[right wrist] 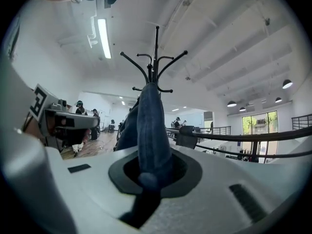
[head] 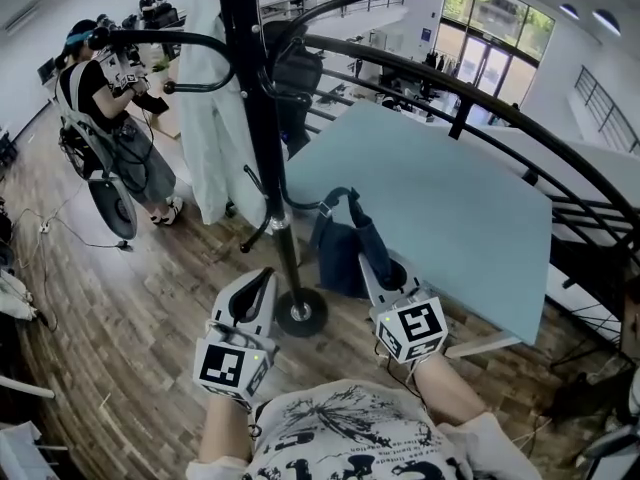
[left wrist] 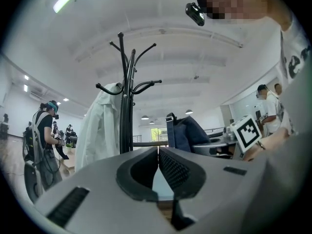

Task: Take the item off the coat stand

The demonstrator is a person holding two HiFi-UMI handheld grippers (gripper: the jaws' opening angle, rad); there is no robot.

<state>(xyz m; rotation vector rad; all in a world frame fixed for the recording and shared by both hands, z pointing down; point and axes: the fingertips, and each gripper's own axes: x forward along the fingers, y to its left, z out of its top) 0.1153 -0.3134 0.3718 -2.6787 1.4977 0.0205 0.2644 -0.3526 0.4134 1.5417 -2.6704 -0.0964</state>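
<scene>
The black coat stand (head: pixel 252 118) rises in the middle of the head view, its round base (head: pixel 300 313) on the wooden floor. A white coat (head: pixel 212 118) hangs on its left side. A dark blue bag (head: pixel 340 253) is low down just right of the pole, below the upper hooks. My right gripper (head: pixel 380 260) is shut on the bag's strap (right wrist: pixel 151 126), which runs up from between its jaws. My left gripper (head: pixel 252 296) is shut and holds nothing, left of the base. From the left gripper view, the stand (left wrist: pixel 126 106), coat (left wrist: pixel 100 130) and bag (left wrist: pixel 187 133) lie ahead.
A light blue table (head: pixel 440 208) stands right of the stand, with a curved black railing (head: pixel 480 103) behind it. A person wearing recording gear (head: pixel 110 98) stands at the back left. Cables lie on the floor at the far left.
</scene>
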